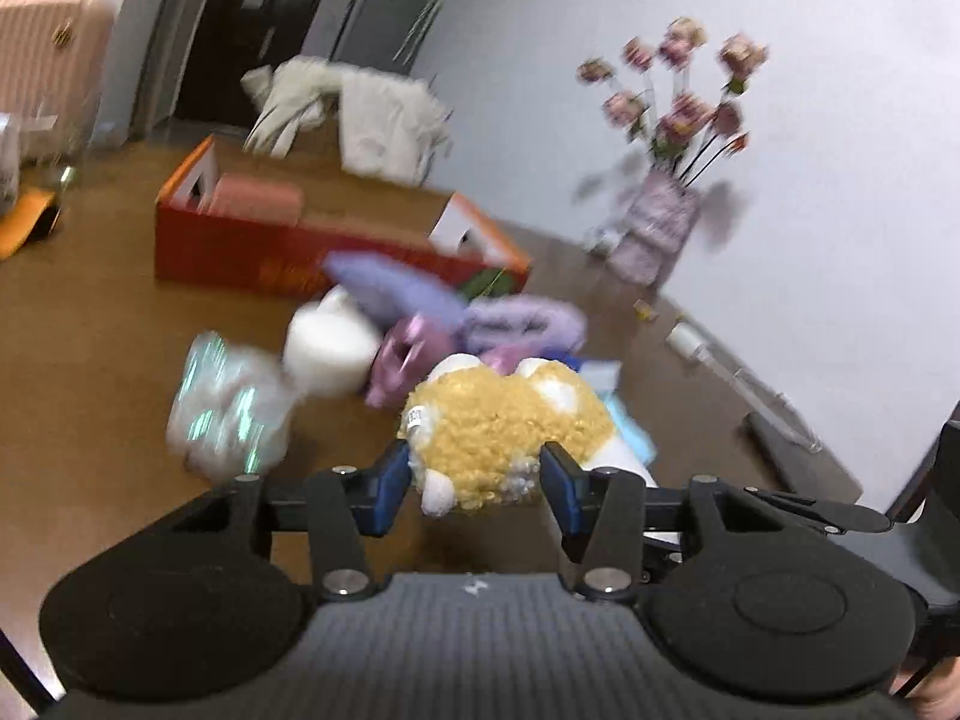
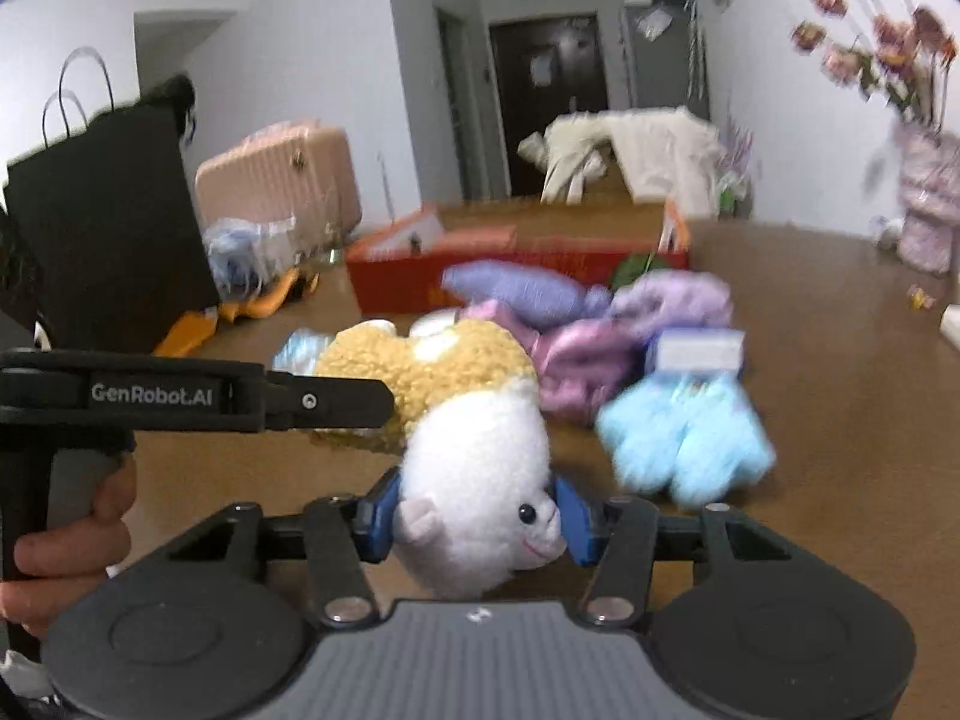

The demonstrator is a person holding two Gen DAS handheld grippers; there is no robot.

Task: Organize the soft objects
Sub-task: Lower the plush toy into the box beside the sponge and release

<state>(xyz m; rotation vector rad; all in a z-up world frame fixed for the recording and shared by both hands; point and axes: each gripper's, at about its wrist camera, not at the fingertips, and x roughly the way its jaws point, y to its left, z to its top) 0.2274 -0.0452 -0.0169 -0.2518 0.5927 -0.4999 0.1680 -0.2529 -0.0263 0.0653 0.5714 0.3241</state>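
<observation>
A plush sheep (image 1: 504, 420) with a curly yellow body and a white head (image 2: 480, 480) is held by both grippers above the brown table (image 1: 90, 324). My left gripper (image 1: 474, 480) is shut on its yellow body. My right gripper (image 2: 474, 516) is shut on its white head. The left gripper also shows in the right wrist view (image 2: 336, 402), reaching in from the left. Behind lie a purple plush (image 2: 522, 294), a pink soft item (image 2: 576, 360), a lilac fuzzy item (image 2: 672, 300), a light blue fuzzy item (image 2: 690, 432) and a white plush (image 1: 330, 348).
An open red cardboard box (image 1: 240, 246) stands at the back of the table. A shiny plastic packet (image 1: 228, 408) lies at left. A vase of pink flowers (image 1: 660, 222) stands by the wall. A white garment (image 1: 372, 120), a pink suitcase (image 2: 276, 180) and a black bag (image 2: 108, 216) are beyond.
</observation>
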